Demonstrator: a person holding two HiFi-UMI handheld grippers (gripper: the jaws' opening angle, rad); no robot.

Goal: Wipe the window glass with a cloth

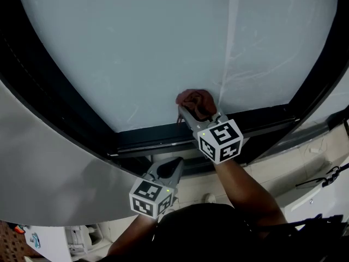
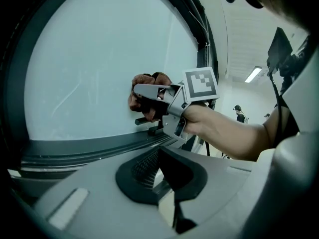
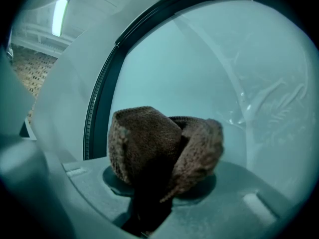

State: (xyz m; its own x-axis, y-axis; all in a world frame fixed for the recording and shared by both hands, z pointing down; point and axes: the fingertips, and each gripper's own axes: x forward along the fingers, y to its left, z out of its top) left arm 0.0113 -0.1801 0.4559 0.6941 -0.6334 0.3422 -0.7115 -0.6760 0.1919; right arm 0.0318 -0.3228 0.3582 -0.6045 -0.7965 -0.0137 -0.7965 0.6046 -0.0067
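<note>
The frosted window glass [image 1: 152,42] fills the upper head view inside a dark frame [image 1: 158,138]. A crumpled brown cloth [image 1: 194,102] presses on the glass just above the bottom frame rail, with my right gripper [image 1: 188,111] shut on it. In the right gripper view the cloth [image 3: 154,146] bulges out between the jaws against the glass [image 3: 209,68]. My left gripper [image 1: 171,168] hangs lower, below the frame rail, shut with nothing in it. The left gripper view shows its jaws [image 2: 160,172] together, and beyond them the right gripper [image 2: 148,102] with the cloth [image 2: 143,83].
A grey-white wall panel [image 1: 49,157] curves along the left of the frame. Black cables [image 1: 327,176] lie on the pale surface at the right. A person [image 2: 238,113] stands far off in the room under a ceiling light [image 2: 253,74].
</note>
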